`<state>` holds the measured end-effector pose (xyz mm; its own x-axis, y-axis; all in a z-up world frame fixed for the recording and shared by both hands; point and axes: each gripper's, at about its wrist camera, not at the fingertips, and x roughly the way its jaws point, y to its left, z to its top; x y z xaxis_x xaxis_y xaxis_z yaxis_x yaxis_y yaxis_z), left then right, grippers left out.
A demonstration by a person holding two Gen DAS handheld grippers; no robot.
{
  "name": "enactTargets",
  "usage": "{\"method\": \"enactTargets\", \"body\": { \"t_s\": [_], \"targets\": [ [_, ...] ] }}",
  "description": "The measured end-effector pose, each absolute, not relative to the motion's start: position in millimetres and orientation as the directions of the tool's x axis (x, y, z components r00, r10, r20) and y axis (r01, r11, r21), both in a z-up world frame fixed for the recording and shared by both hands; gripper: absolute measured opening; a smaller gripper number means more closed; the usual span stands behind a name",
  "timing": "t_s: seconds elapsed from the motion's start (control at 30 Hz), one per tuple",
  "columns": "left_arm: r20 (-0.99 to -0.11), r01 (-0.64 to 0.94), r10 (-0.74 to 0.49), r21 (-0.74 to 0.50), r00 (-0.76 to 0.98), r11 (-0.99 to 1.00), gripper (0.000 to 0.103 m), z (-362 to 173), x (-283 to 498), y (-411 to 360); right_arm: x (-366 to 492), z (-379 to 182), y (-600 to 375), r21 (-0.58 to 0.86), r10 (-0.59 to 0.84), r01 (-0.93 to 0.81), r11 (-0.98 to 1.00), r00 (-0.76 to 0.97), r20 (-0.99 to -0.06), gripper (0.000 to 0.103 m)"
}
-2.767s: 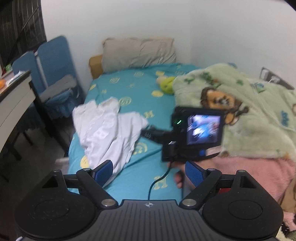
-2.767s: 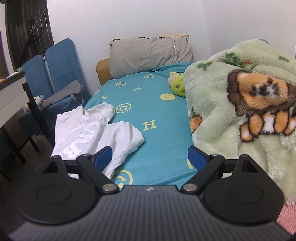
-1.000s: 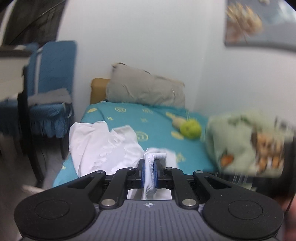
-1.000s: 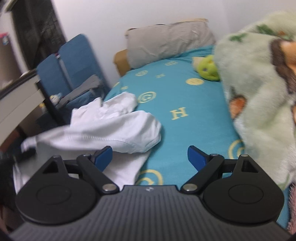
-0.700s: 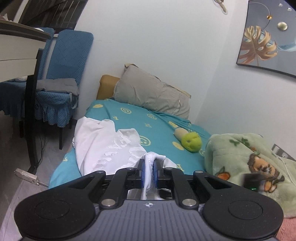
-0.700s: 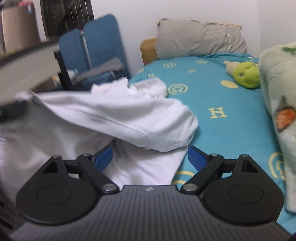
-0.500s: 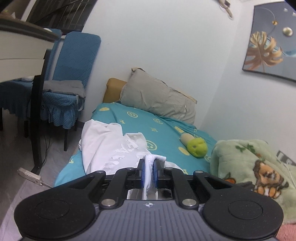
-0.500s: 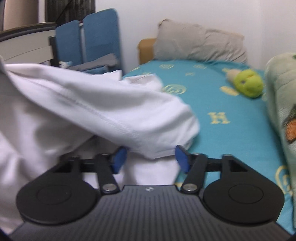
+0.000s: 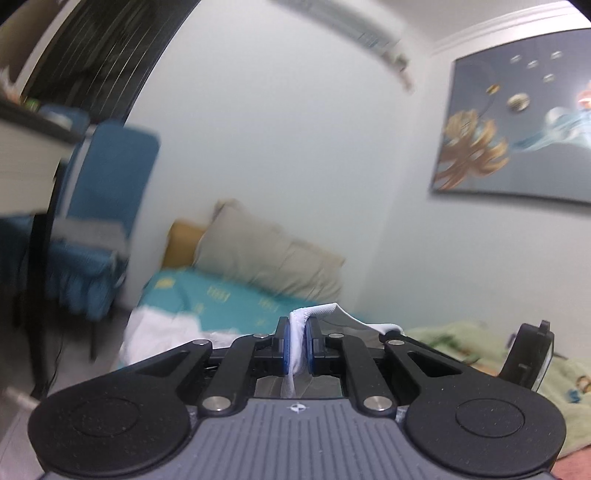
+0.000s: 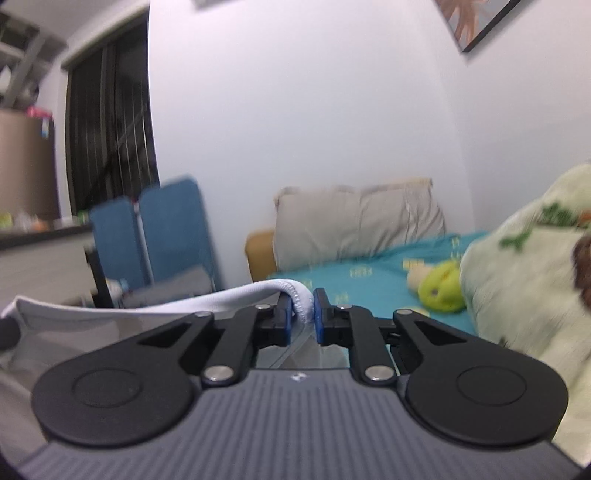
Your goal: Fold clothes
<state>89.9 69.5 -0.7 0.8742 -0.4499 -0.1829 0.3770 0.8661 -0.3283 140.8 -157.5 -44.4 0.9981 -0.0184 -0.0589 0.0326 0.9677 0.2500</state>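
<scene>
While both wrist views are softened by blur, each shows its blue-padded fingers pressed together on white fabric: the left gripper (image 9: pixel 298 346) pinches a stitched edge of the white garment (image 9: pixel 295 350) that stands up between its pads, and the right gripper (image 10: pixel 301 320) clamps another hemmed edge of the same white garment (image 10: pixel 155 306). Only the right wrist view shows that hem stretching taut away to the left of the gripper, above the near part of the bed, toward a dark blurred shape at the frame's edge. Only the left wrist view shows more of the garment lying bunched on the near left part of the bed (image 9: pixel 221 295), and a black device (image 9: pixel 526 356) at the right, over the green blanket (image 9: pixel 461 336). Further up the teal bed (image 10: pixel 373 280), the right wrist view alone shows a green plush toy (image 10: pixel 441 290) lying on the sheet beside the green blanket (image 10: pixel 524 280). At the head of the bed both views show the grey pillow (image 9: pixel 266 258) (image 10: pixel 354 221) leaning against the wall. Left of the bed stand the blue chairs (image 9: pixel 107 199) (image 10: pixel 159 236) and a desk (image 10: pixel 40 254). Farthest back, the left wrist view shows the wall picture (image 9: pixel 517 125) nearly whole, above the blanket side of the bed, while the right wrist view catches only its corner (image 10: pixel 476 22).
</scene>
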Motion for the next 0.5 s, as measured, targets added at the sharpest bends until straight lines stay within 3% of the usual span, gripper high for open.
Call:
{"method": "enactTargets", "body": {
  "t_s": [0.17, 0.23, 0.43, 0.5],
  "targets": [
    [-0.138, 0.412, -0.473, -0.324, 0.870, 0.852, 0.009, 12.8, 67.2, 71.0, 85.4, 8.0, -161.9, 0.281, -0.001, -0.018, 0.960, 0.998, 0.068, 0.015],
    [-0.120, 0.426, -0.482, -0.322, 0.868, 0.846, 0.009, 18.2, 58.1, 71.6, 66.4, 23.2, -165.4, 0.290, 0.023, -0.045, 0.956, 0.997, 0.078, 0.015],
    [-0.066, 0.466, -0.508, -0.314, 0.859, 0.827, 0.009, 34.0, 31.3, 73.3, 59.5, 21.3, -172.2, 0.278, 0.079, -0.059, 0.959, 0.995, -0.063, 0.017],
    [-0.147, 0.429, -0.487, -0.304, 0.861, 0.851, 0.009, 20.3, 47.1, 65.8, 71.8, 0.4, -173.6, 0.304, 0.086, -0.035, 0.952, 0.984, -0.154, 0.017]
  ]
}}
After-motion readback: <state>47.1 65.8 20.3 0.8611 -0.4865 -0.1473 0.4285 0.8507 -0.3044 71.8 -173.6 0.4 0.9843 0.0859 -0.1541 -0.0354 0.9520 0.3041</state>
